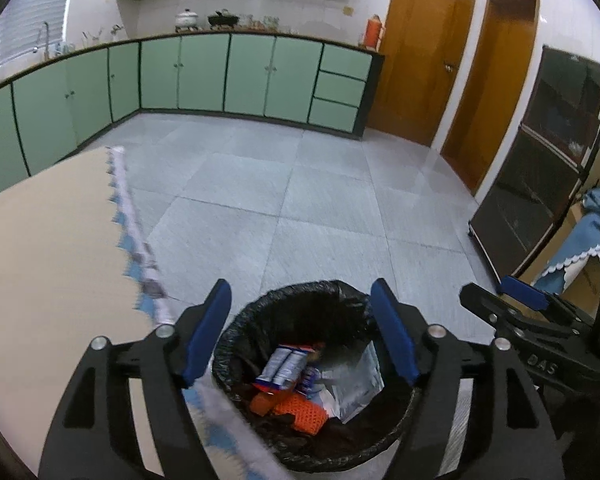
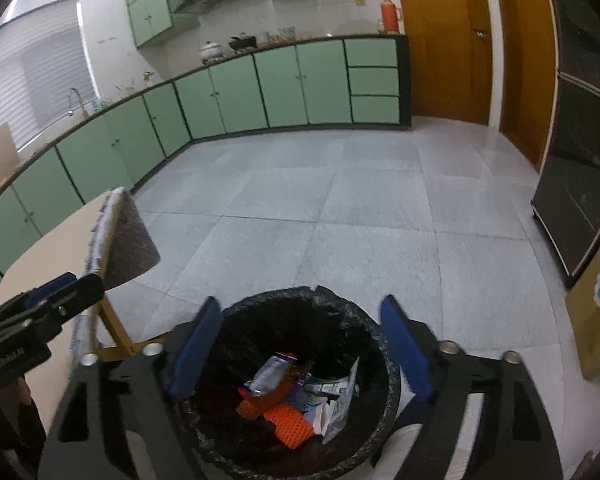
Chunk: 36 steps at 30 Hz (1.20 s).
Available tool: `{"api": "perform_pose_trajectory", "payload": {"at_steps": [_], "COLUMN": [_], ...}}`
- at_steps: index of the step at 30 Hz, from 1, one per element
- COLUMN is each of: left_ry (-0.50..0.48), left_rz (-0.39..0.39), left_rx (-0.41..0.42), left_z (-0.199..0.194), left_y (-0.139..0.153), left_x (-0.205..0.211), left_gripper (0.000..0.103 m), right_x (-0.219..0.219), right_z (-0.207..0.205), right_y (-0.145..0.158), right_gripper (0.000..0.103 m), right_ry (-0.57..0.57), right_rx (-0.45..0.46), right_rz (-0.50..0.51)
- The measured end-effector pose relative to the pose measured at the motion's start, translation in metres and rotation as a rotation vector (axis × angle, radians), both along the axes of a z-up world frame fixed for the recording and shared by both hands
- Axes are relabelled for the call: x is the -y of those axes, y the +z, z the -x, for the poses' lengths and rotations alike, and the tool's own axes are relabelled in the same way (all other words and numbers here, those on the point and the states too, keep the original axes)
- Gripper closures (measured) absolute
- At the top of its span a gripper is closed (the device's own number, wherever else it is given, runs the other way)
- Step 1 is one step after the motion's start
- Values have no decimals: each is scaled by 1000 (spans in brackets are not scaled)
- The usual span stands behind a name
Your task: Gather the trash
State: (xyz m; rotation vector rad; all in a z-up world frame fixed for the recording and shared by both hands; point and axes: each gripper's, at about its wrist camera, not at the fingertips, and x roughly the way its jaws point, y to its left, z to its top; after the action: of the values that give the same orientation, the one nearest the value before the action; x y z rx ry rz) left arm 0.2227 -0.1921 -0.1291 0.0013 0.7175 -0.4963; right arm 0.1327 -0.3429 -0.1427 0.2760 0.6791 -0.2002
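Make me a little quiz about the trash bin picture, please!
1. True or false: the bin has a black bag in it.
2. What color is the net lying in the bin? A) orange B) green C) purple
3. Fill in the blank: the left gripper and the right gripper both hang over the bin with their jaws ____.

Key
1. True.
2. A, orange. It lies beside a crumpled wrapper.
3. Open. Nothing is held between the blue pads.
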Motion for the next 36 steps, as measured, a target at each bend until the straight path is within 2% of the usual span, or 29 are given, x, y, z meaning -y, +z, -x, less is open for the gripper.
{"api": "perform_pose_trajectory", "payload": {"at_steps": [3,7,12,18,36], "left_ry": [25,64,87,88,102], "left_rz": [2,2,6,6,5], "left_rx": [33,65,80,107,221], "left_z": [10,23,43,68,127], "left_y": [13,28,45,60,95], "left_x": [-16,-37,-55,-66,-93], "left_gripper": [25,19,17,14,11], "right_x": [-13,-29,-45,-65,-90], "right_z": [8,20,36,63,117], "right_y": [15,35,56,77,113], "right_gripper": [9,7,6,6,6], "right_ry": [40,87,123,157,210], "right_rx": [27,64,102,140,237], "right_rz": [-3,-24,-60,-30,12]}}
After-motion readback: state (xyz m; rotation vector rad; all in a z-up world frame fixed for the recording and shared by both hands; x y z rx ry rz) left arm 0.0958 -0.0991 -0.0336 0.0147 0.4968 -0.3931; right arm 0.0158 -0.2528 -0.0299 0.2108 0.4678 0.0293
